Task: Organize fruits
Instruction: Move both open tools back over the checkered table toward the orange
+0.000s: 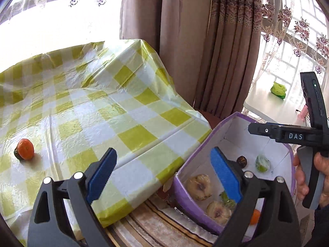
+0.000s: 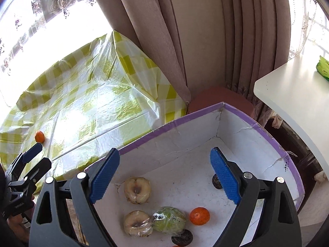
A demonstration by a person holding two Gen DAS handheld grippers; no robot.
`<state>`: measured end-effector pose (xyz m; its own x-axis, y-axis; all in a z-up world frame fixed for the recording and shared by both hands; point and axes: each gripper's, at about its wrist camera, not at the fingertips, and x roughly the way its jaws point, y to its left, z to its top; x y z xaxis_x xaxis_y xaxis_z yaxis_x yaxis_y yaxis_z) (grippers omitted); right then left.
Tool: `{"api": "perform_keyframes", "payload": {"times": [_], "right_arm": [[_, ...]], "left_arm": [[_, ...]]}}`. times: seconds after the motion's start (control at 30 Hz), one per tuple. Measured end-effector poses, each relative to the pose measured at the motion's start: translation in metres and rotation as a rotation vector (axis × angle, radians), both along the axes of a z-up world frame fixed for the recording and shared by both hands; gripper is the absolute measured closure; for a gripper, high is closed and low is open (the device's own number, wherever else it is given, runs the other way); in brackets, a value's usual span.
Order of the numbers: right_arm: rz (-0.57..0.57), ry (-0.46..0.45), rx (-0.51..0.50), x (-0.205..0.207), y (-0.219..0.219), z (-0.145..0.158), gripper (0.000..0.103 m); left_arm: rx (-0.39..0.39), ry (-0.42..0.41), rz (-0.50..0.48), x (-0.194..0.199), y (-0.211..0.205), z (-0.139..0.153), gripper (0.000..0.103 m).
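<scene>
Fruits sit in purple-rimmed box (image 2: 236,113) under right hand-held gripper (image 2: 164,177), jaws wide apart, empty: two wrapped pale halves (image 2: 137,189), wrapped green fruit (image 2: 169,220), tangerine (image 2: 199,216). Left hand-held gripper (image 1: 164,177) also spread, empty. Lone tangerine (image 1: 25,149) lies on checkered surface (image 1: 102,103), far left ahead. Dark items unclear.

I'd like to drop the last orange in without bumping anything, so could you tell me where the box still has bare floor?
The purple-rimmed box is bare across its far half, between the back corner and the dark fruit. The near edge is crowded: two wrapped halves, a wrapped green fruit and an orange. The checked tablecloth is open beyond its orange.
</scene>
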<state>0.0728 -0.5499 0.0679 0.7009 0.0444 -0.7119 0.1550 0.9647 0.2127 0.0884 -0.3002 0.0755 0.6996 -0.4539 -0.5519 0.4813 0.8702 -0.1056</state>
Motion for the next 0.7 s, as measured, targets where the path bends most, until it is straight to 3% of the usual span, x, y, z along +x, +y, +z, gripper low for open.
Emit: {"api": "perform_keyframes", "payload": {"times": [0.5,0.7], "right_arm": [[0.288,-0.015,-0.016,0.06,0.169,0.007,0.016],[0.394,-0.01,0.001,0.084,0.235,0.001,0.016]], "left_arm": [[-0.109,-0.034,0.319,0.033,0.147,0.015,0.011],[-0.155,0.002,0.461,0.045,0.208,0.005,0.014]]}}
